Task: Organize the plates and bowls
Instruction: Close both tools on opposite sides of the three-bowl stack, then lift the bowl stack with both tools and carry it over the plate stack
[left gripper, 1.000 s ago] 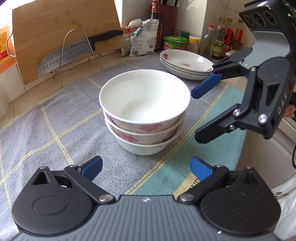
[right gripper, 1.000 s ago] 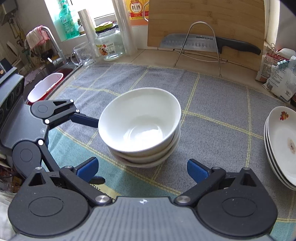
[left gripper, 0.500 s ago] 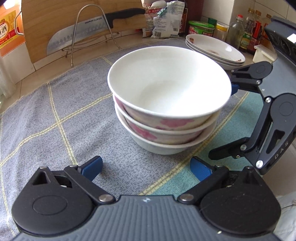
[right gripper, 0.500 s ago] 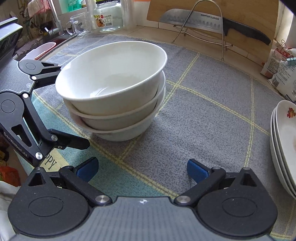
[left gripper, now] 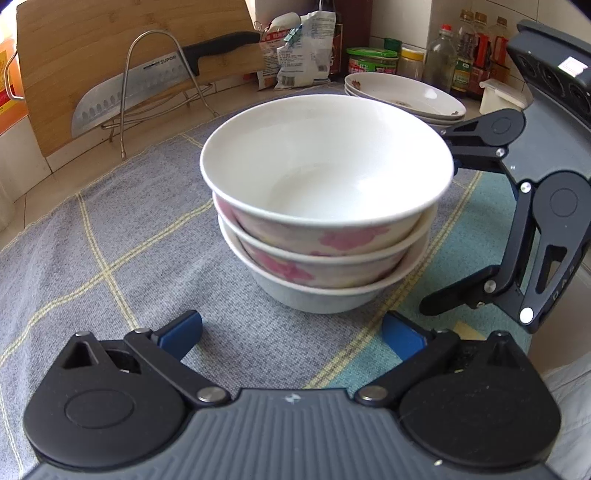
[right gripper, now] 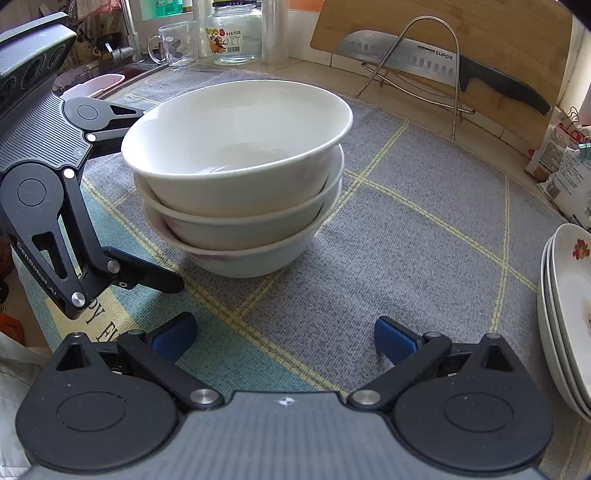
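The stack of three bowls (left gripper: 325,206) sits on the grey mat (left gripper: 110,236), at twelve o'clock from the left gripper (left gripper: 291,332), whose jaws have just been opening, nothing between. The right gripper (right gripper: 284,334), spread empty, has the stack at eleven o'clock.

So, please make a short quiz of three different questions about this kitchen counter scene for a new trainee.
1. How many bowls are in the bowl stack?
2. True or false: the left gripper is shut on a bowl.
3. Where does the knife rest? A) in the top bowl B) on the wire rack in front of the cutting board C) on the plate stack

Key: 1. three; 2. false, its jaws are open and have just been opening, nothing is between them; 3. B
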Demonstrator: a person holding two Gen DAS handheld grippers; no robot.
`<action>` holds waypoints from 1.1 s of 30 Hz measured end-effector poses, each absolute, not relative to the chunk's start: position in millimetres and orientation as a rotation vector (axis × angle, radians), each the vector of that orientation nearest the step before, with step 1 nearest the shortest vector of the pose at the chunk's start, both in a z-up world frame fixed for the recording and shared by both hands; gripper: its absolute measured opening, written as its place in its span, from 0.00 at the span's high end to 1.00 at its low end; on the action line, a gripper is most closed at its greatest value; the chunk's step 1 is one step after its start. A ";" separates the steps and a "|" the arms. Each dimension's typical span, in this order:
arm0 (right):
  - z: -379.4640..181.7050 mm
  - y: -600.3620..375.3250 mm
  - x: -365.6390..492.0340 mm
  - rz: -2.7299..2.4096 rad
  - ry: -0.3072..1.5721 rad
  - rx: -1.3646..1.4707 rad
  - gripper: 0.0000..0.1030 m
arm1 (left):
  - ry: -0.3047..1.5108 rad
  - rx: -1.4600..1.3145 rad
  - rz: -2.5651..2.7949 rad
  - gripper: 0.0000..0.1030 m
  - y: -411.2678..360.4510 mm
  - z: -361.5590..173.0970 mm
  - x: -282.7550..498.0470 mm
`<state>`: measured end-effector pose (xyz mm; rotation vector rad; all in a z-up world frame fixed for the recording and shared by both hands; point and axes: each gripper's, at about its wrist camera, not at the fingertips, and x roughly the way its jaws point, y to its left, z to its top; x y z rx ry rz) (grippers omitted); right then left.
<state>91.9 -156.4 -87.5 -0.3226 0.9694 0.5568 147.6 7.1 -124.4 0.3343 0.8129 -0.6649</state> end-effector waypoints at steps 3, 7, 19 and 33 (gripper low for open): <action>-86.8 -158.9 89.3 0.550 0.973 -0.319 0.00 | 0.791 0.336 -0.682 0.00 8.3 -125.7 147.0; -85.6 -155.2 93.1 0.526 0.992 -0.313 0.00 | 0.774 0.347 -0.724 0.00 10.4 -126.9 150.5; -65.0 -140.1 96.4 0.593 0.930 -0.379 0.00 | 0.696 0.423 -1.000 0.01 27.9 -118.2 169.2; -53.9 -134.0 120.8 0.791 0.933 -0.473 0.04 | 0.705 0.454 -1.221 0.06 33.9 -109.2 194.4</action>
